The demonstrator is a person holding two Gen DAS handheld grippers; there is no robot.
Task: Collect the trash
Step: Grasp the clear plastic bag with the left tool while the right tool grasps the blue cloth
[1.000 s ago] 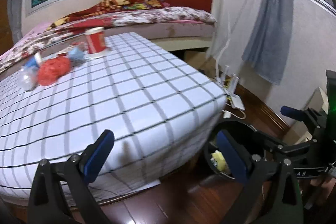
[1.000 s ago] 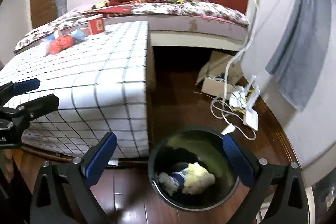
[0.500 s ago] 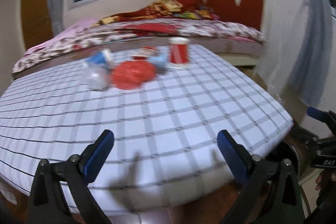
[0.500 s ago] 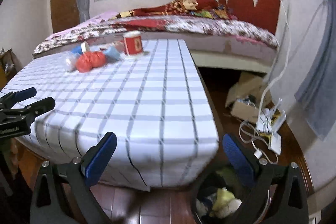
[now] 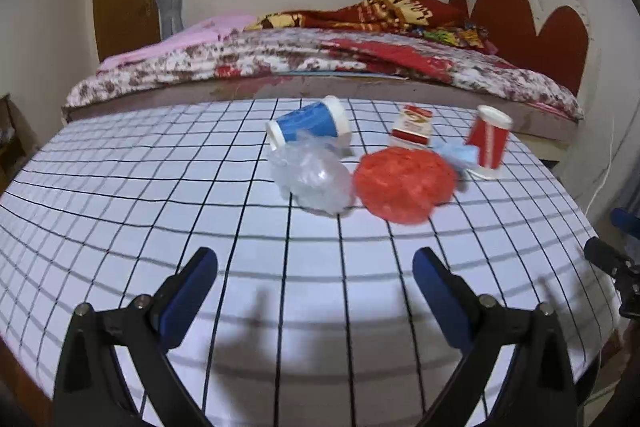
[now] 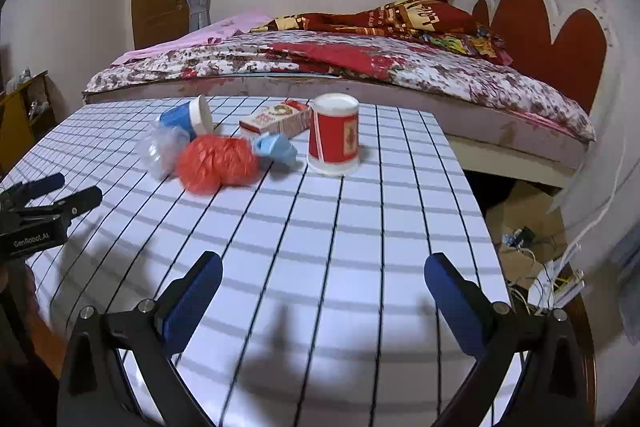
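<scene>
Trash lies in a cluster on the checked table: a crumpled red bag, a clear plastic bag, a blue cup on its side, a red-and-white box, a blue scrap and an upside-down red cup. My left gripper is open and empty, short of the bags. My right gripper is open and empty, short of the red cup.
A bed with flowered and red covers runs behind the table. Cardboard and white cables lie on the floor to the right. The left gripper shows at the left edge of the right wrist view.
Both grippers have swung up and left from the bin on the floor to face the table top and its trash. The bin is out of view now. Both stay open.
</scene>
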